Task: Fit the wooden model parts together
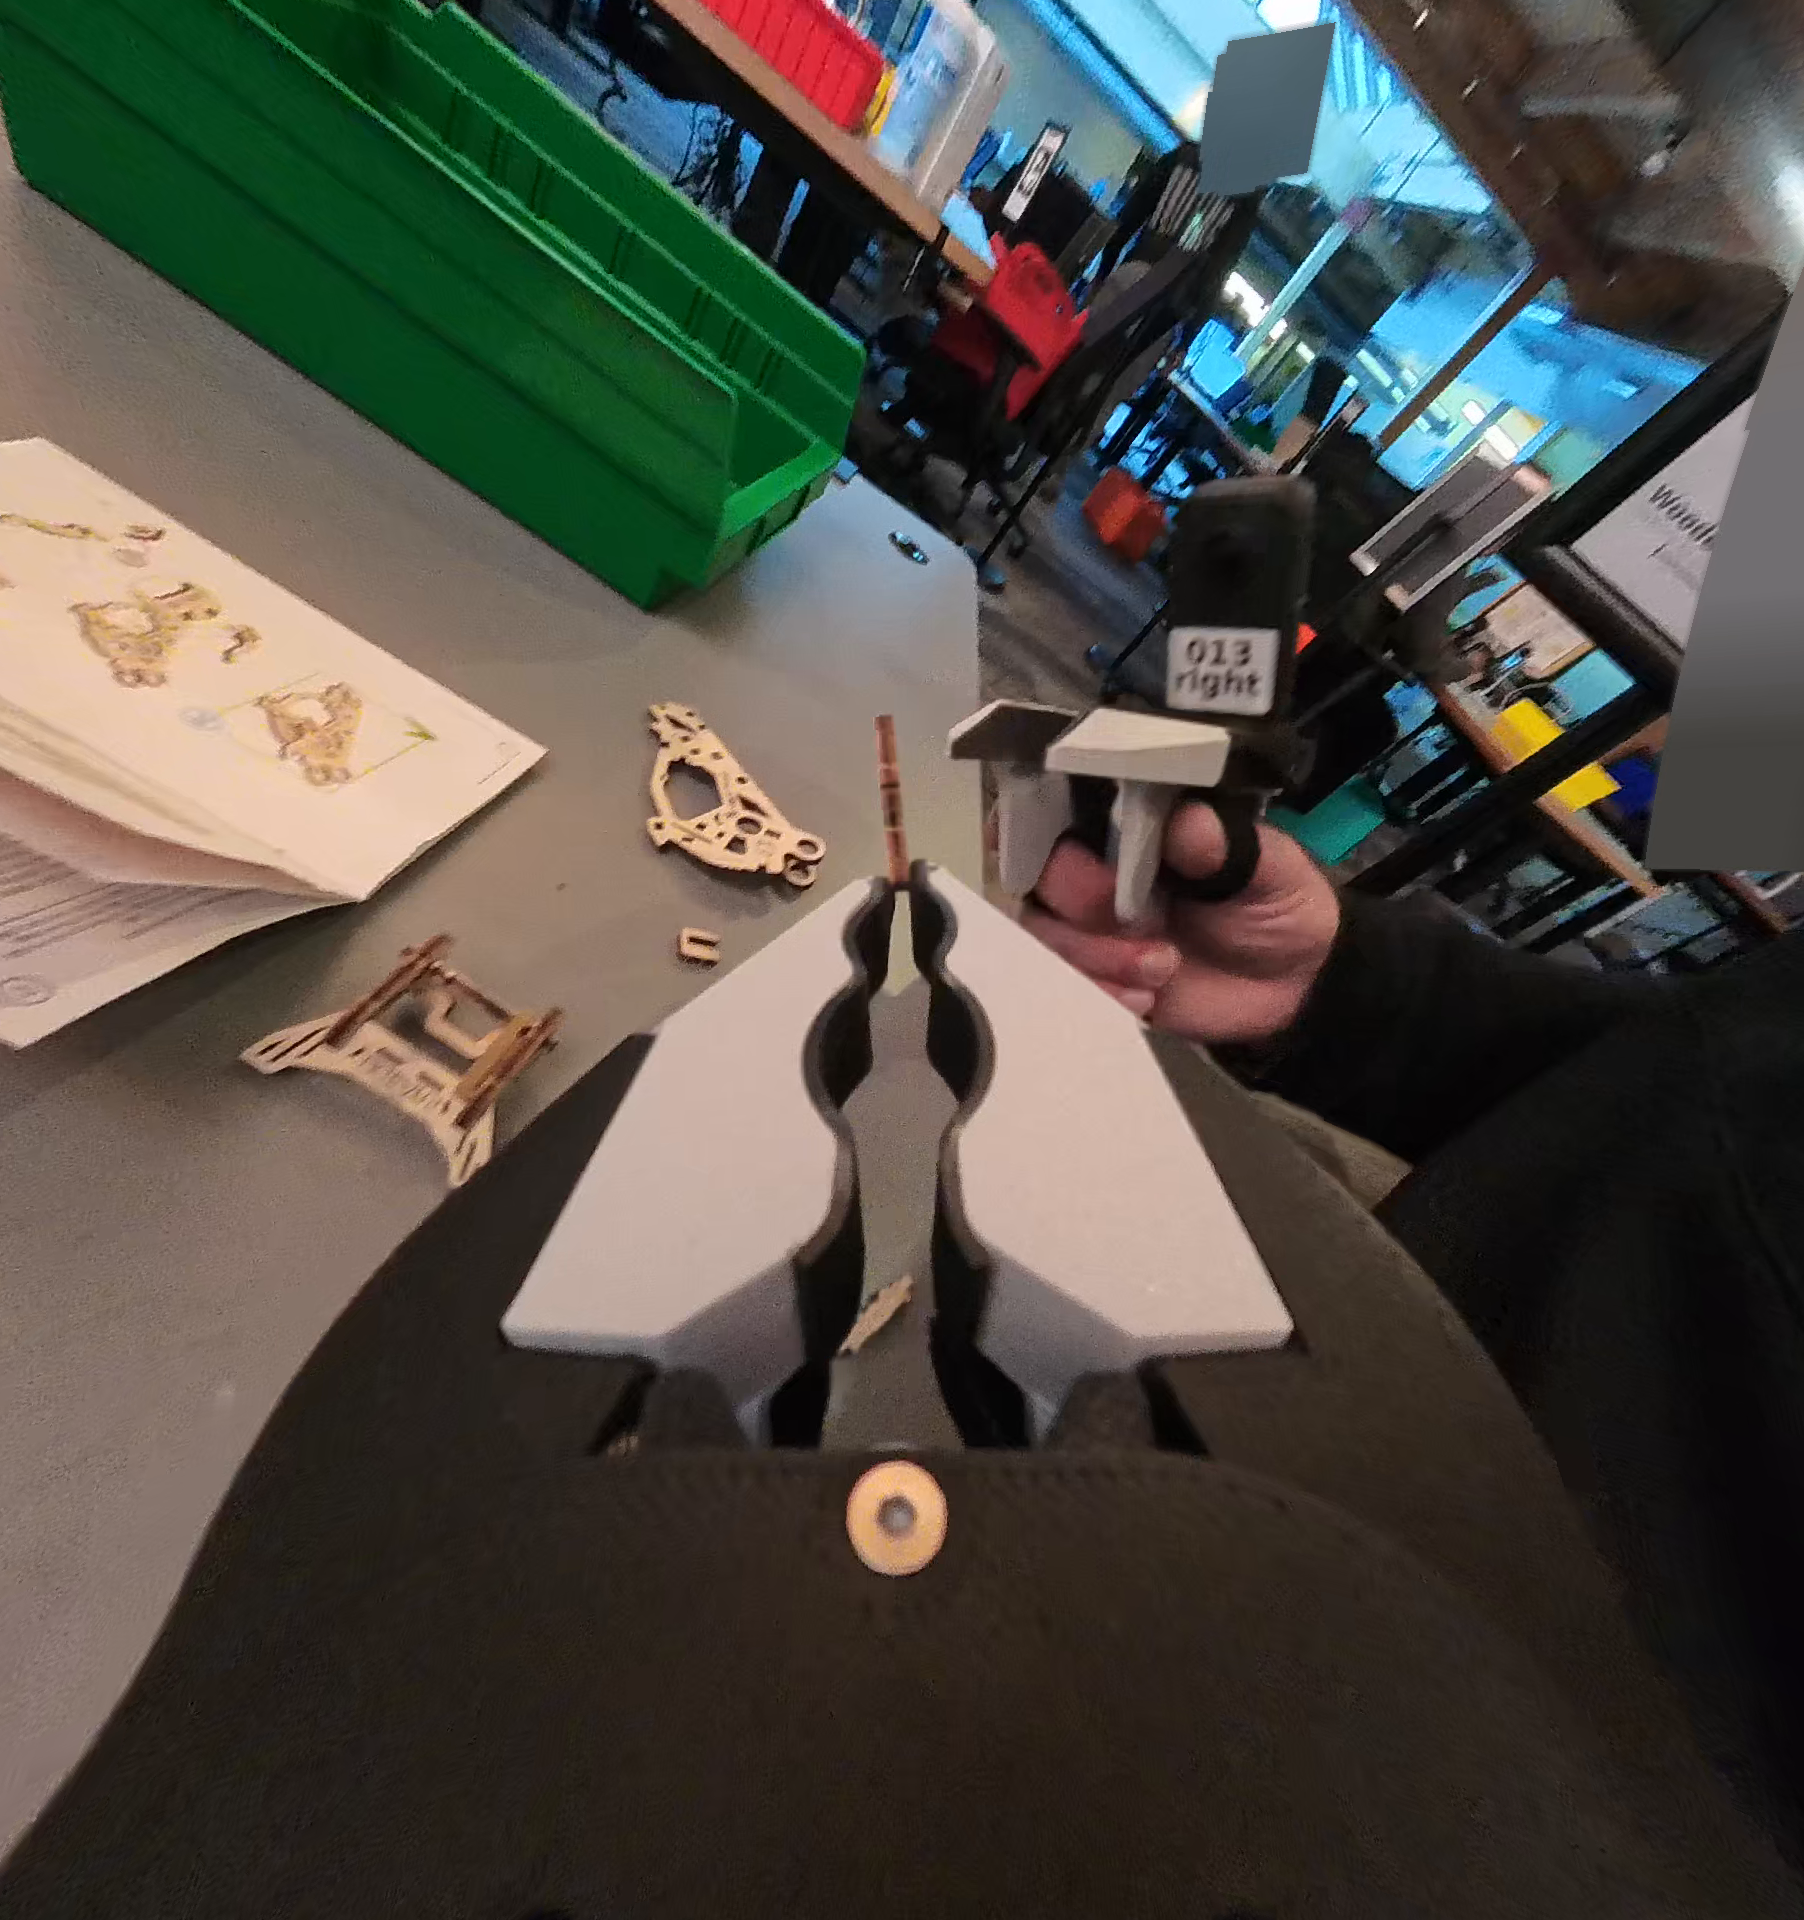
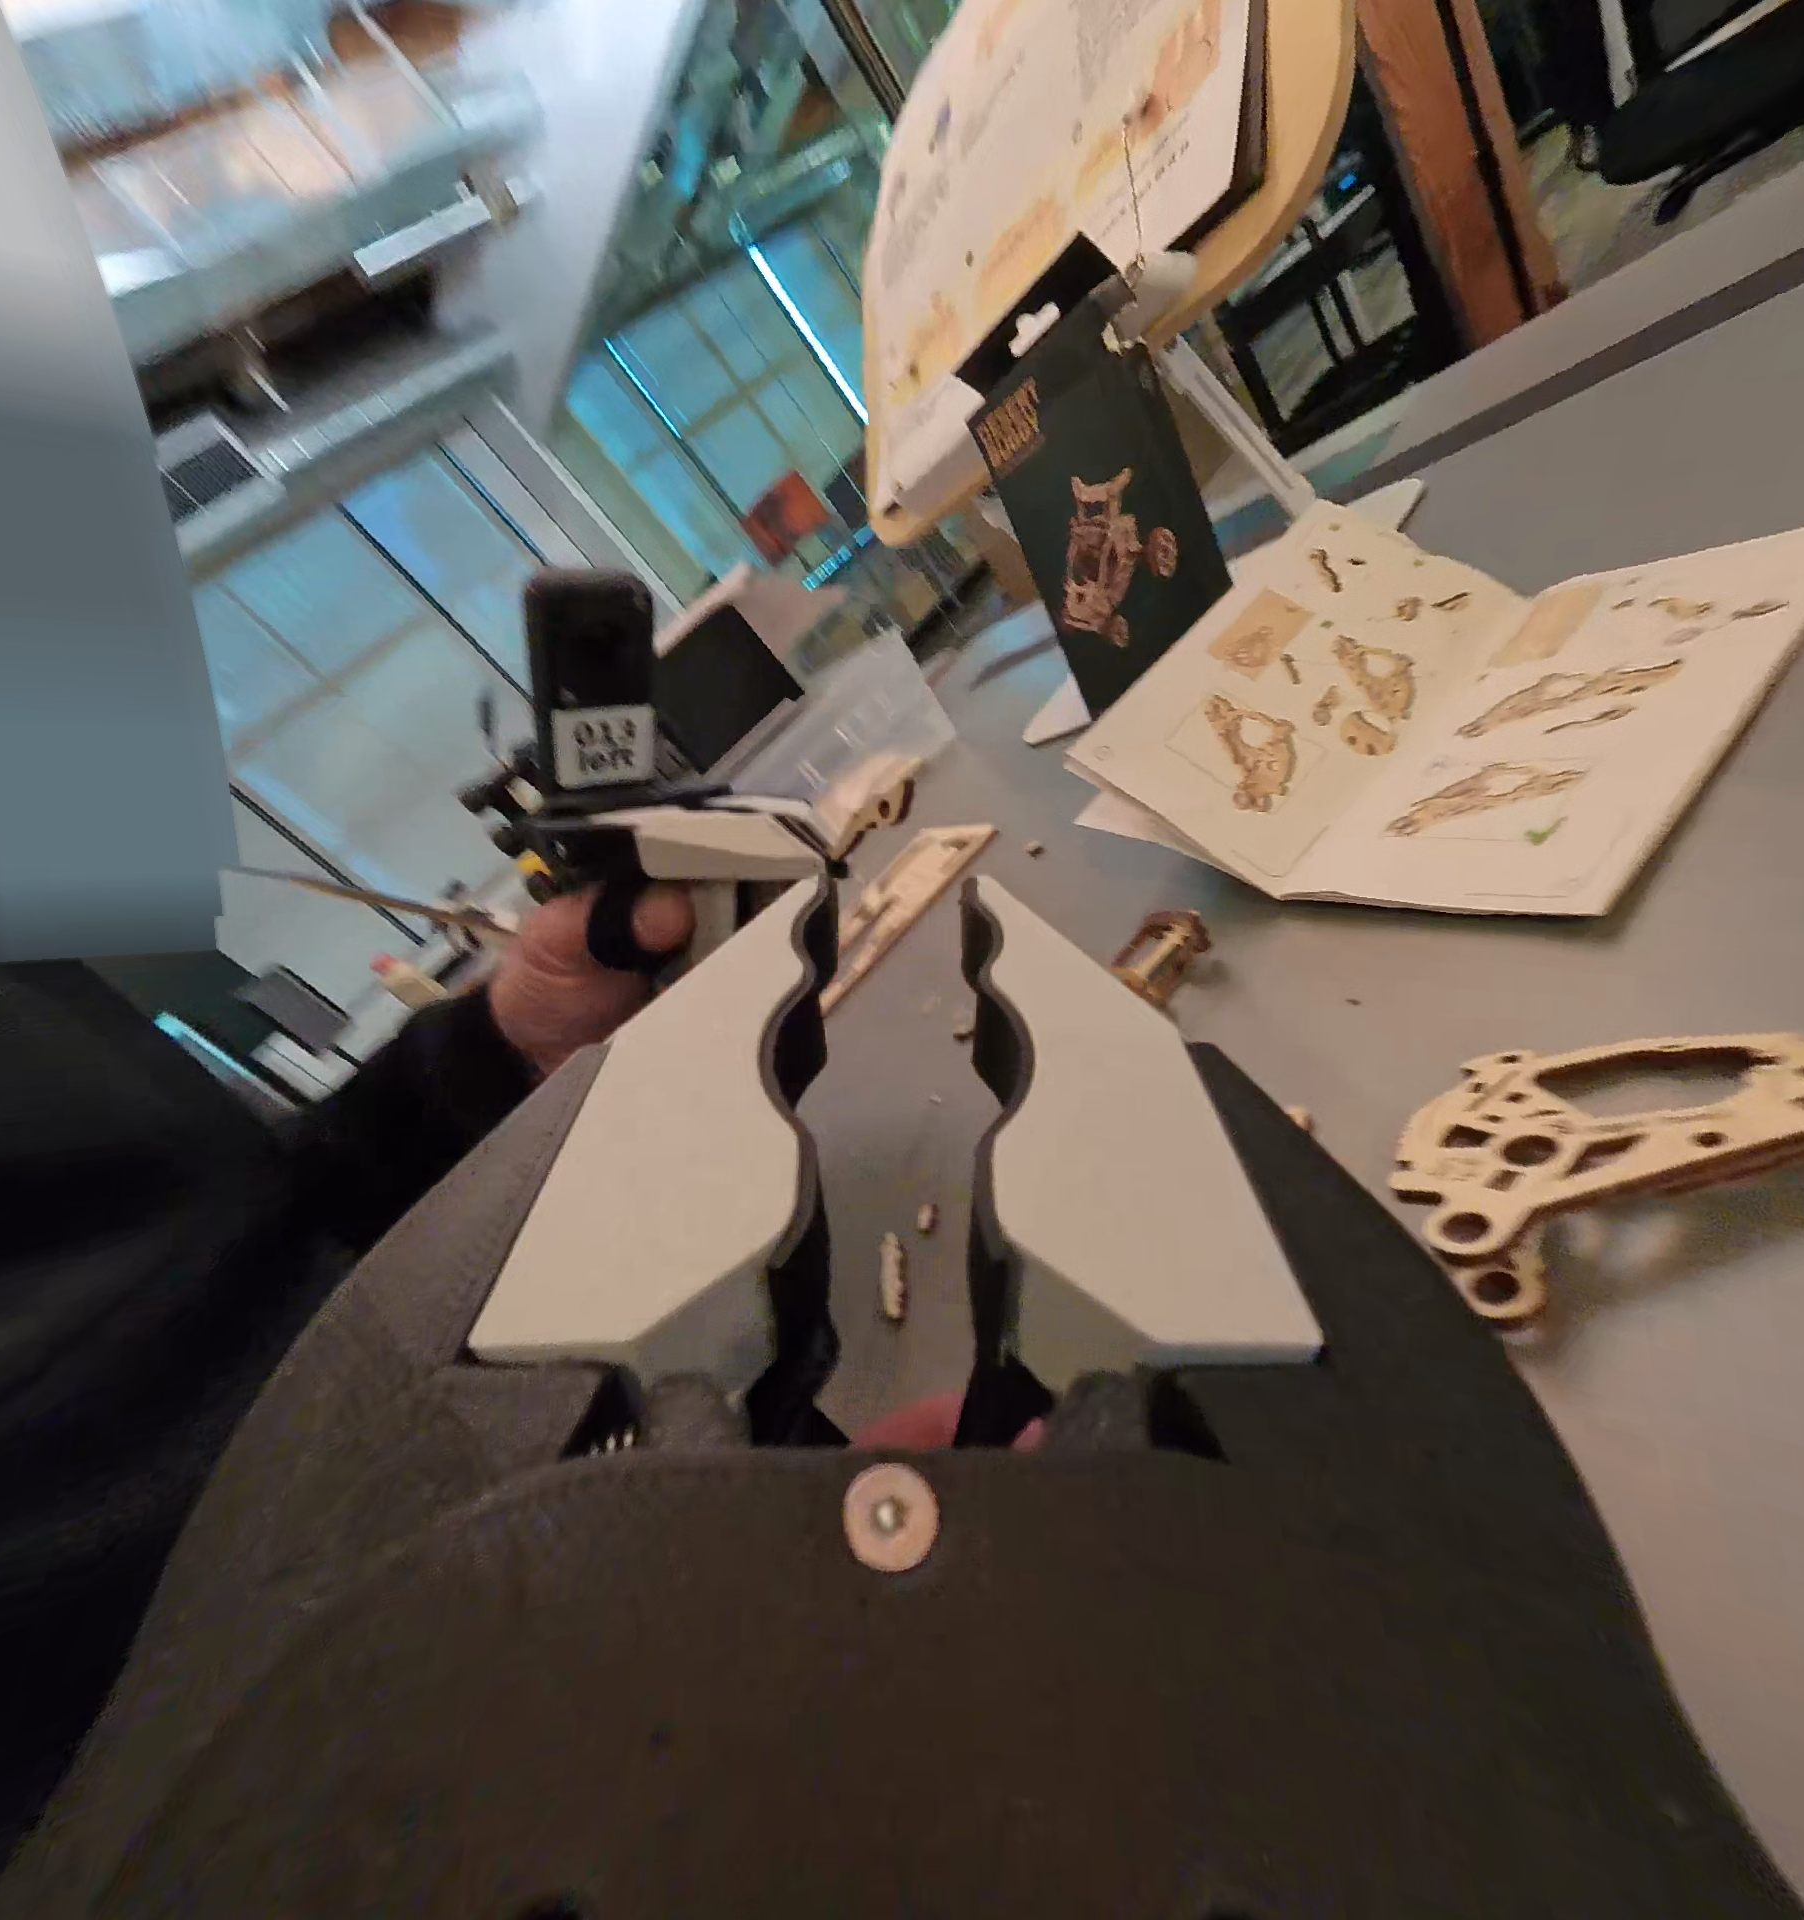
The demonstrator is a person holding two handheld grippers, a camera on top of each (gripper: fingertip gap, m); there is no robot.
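My left gripper point(image 1: 900, 883) is shut on a thin flat wooden part point(image 1: 887, 800), seen edge-on and sticking up past the fingertips. In the right wrist view the same gripper point(image 2: 825, 836) holds this pale part point(image 2: 872, 805) above the table, and the part has a round hole. My right gripper point(image 2: 898, 904) is open with nothing between its fingers; it also shows in the left wrist view point(image 1: 1043, 743), held to the right of the part. A perforated wooden side plate point(image 1: 716, 805) point(image 2: 1604, 1132) and a small wooden frame assembly point(image 1: 410, 1049) point(image 2: 1163, 951) lie on the grey table.
An open instruction booklet point(image 1: 150, 727) point(image 2: 1449, 727) lies on the table. Green bins point(image 1: 410, 260) stand at the back. A dark package on a stand point(image 2: 1106, 540) is behind the booklet. A flat wooden strip point(image 2: 908, 894), a small slotted piece point(image 1: 698, 945) and loose bits point(image 2: 890, 1278) lie about. About 6 cm separates my left fingertips from my right. About 12 cm separates my right fingertips from the perforated wooden side plate point(image 2: 1604, 1132). Seen from the left wrist view point(image 1: 735, 803) as well.
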